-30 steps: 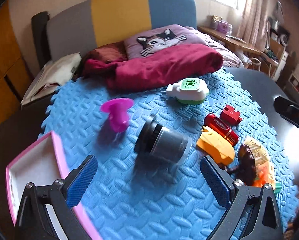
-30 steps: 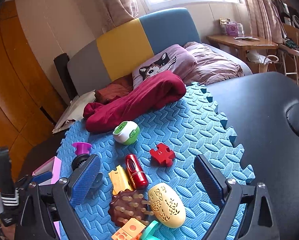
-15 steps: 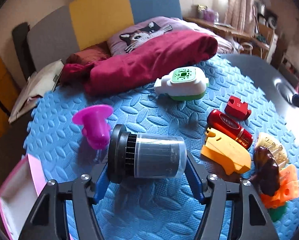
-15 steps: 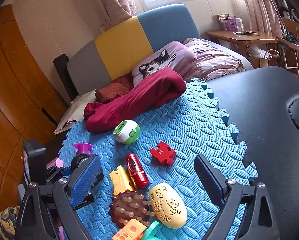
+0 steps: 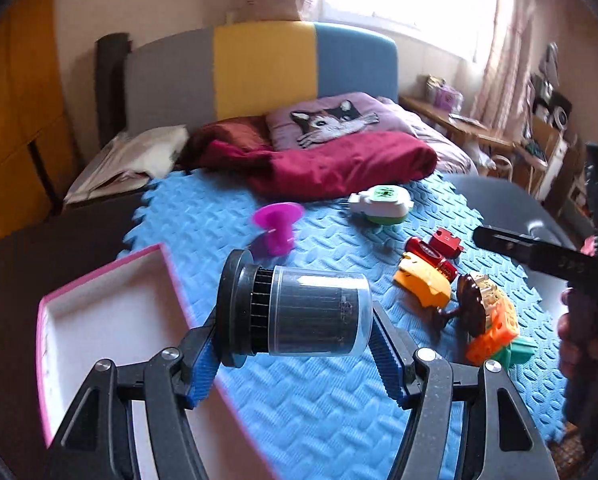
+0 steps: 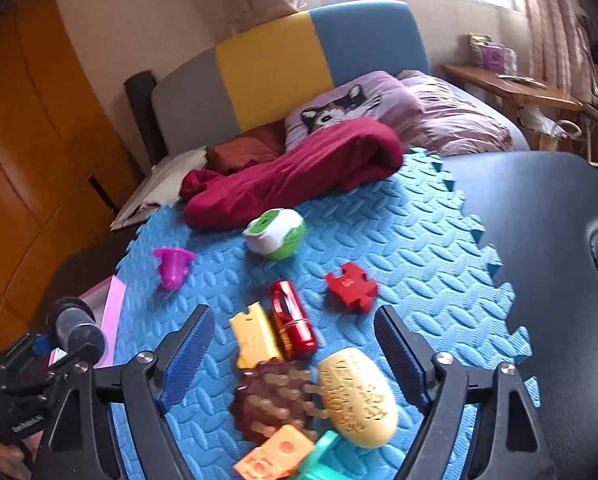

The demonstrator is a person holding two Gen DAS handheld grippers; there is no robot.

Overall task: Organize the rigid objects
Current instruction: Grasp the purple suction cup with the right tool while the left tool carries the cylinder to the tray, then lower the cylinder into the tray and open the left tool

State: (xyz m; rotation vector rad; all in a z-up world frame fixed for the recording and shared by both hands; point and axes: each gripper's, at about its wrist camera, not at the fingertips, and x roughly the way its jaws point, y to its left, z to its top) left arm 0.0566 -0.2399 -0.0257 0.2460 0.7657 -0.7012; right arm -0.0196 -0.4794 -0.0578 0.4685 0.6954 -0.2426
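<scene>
Left tool (image 5: 295, 356) clenched on a cylindrical jar (image 5: 295, 314) with a black ribbed cap and clear body; blue pads (image 5: 385, 364) press its two ends. The jar's long axis lies horizontal, across the tool, cap toward the pink-rimmed box (image 5: 111, 320) and clear base toward the toy cluster. It is held above the blue foam mat (image 5: 331, 400), at the box's near edge. On the mat beyond: a magenta funnel-shaped piece (image 5: 278, 226), a white-and-green gadget (image 5: 381, 204), a red capsule (image 6: 293, 324), a red puzzle piece (image 6: 350, 287), a yellow block (image 6: 253, 336), a brown spiked disc (image 6: 273, 400) and a cream perforated oval (image 6: 357, 396). Right tool (image 6: 295, 360) released, jaws wide apart, hovering over this cluster and touching nothing.
</scene>
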